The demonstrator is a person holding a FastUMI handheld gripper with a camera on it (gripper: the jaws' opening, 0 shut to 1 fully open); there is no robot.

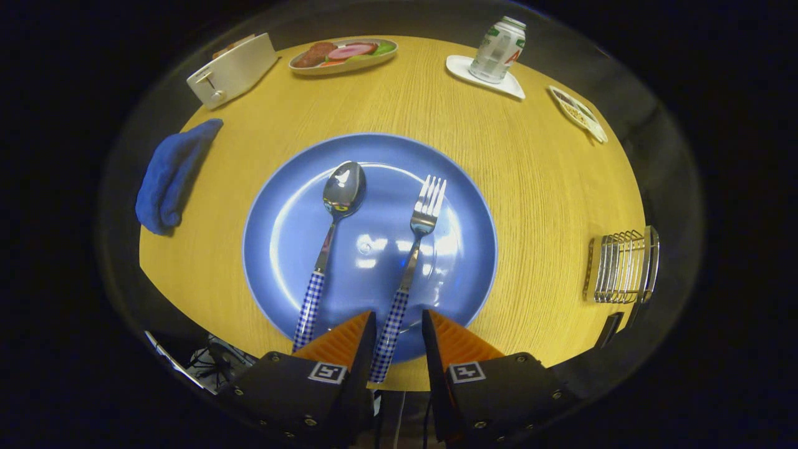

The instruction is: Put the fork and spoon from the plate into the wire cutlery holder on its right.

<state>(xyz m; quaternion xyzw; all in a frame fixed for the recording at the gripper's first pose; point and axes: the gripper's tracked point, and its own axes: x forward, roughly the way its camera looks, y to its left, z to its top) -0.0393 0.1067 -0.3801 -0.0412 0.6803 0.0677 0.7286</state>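
Claw (399,324) hovering over near edge of plate (293,249), fingers spread, straddling fork handle with a gap on each side; not touching it as far as can be told.

Fork (416,243) lying on plate, tines pointing away from claw, checked handle running back between the fingers and overhanging the plate's near rim.

Spoon (333,218) lying on plate just left of fork, bowl facing up and away, checked handle ending left of the left finger, slightly over the rim. Fork and spoon lying roughly parallel, apart.

Plate sitting mid-table (536,187), round wooden top.

Wire cutlery holder (620,267) standing at right edge of table, well apart from plate.

Beyond plate: folded cloth (168,178) lying at left; toaster (232,68) standing far left; dish of sliced food (343,55) sitting beside it; bottle (497,50) standing on a white coaster (514,87) far right; small dish (578,113) sitting near right edge.
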